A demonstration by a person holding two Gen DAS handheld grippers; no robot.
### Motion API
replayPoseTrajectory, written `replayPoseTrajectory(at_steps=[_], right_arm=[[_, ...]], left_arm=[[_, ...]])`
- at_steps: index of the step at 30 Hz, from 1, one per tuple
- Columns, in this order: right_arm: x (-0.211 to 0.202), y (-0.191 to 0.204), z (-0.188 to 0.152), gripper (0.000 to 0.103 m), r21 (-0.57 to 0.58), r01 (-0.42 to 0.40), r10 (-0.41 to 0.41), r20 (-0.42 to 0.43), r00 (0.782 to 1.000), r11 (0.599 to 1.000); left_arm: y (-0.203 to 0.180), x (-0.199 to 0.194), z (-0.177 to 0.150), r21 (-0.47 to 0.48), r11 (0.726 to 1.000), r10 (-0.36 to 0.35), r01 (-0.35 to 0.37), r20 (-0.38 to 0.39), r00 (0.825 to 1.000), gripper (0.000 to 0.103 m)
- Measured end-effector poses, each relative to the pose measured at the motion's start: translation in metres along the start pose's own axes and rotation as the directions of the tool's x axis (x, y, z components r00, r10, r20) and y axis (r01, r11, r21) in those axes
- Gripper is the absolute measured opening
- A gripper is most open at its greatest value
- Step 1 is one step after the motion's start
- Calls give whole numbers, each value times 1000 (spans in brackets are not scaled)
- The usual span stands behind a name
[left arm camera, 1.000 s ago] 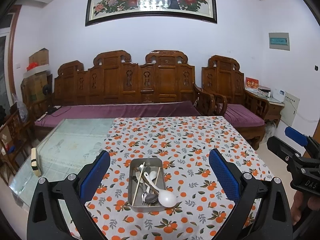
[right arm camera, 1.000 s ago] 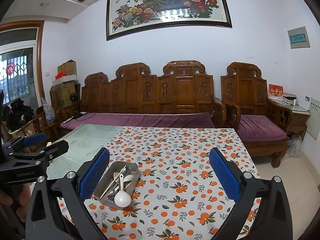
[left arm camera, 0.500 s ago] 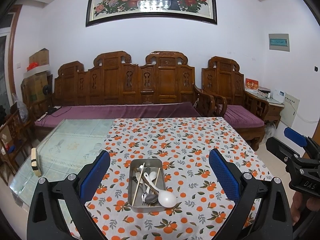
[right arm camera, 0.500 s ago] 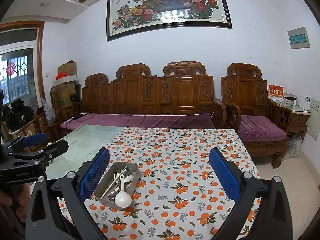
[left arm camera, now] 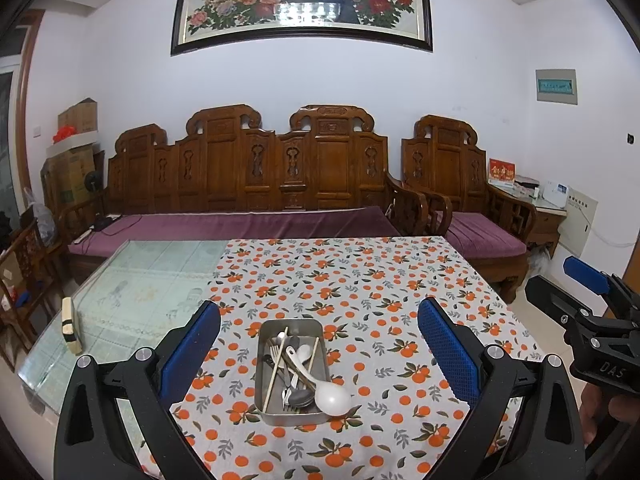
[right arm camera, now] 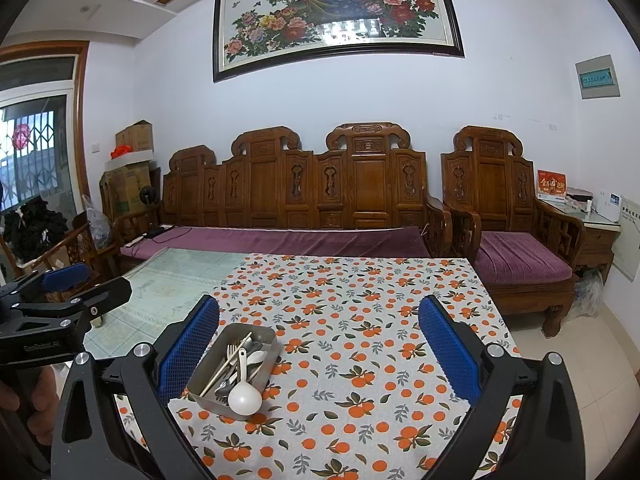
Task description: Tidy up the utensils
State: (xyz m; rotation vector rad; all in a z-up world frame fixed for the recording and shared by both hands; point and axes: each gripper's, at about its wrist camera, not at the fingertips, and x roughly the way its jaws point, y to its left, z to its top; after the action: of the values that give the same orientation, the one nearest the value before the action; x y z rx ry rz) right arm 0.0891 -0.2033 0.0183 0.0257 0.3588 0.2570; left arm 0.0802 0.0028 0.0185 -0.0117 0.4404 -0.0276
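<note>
— What are the fingers doing?

— The left gripper (left arm camera: 319, 350) has its blue fingers (left arm camera: 192, 348) spread wide apart, with nothing between them. The right gripper (right arm camera: 319, 354) is the same: wide open and holding nothing.

— Where are the spoons and forks?

— They sit jumbled in a metal tray (left arm camera: 291, 372) on the near part of the worktop (left arm camera: 360, 280), under the left gripper. A big white spoon (left arm camera: 332, 398) hangs over the tray's near right corner. A fork (left arm camera: 275, 354), chopsticks (left arm camera: 277, 366) and dark metal spoons (left arm camera: 298, 396) lie mixed up inside.

— What is under the tray?

— A cloth with oranges (right arm camera: 360, 320) on it. To the far left the worktop is bare glass.

— And behind?

— A long wooden bench (left arm camera: 248, 184) with a purple cushion.
</note>
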Motion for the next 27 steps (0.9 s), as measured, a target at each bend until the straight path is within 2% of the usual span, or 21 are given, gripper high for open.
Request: replayPoseTrajectory(at_steps=[27], right_arm=[[0, 0, -1, 100, 0, 0, 0, 1, 1000, 1000]], left_arm=[[-1, -3, 3, -1, 1000, -2, 2, 7, 1000, 95]])
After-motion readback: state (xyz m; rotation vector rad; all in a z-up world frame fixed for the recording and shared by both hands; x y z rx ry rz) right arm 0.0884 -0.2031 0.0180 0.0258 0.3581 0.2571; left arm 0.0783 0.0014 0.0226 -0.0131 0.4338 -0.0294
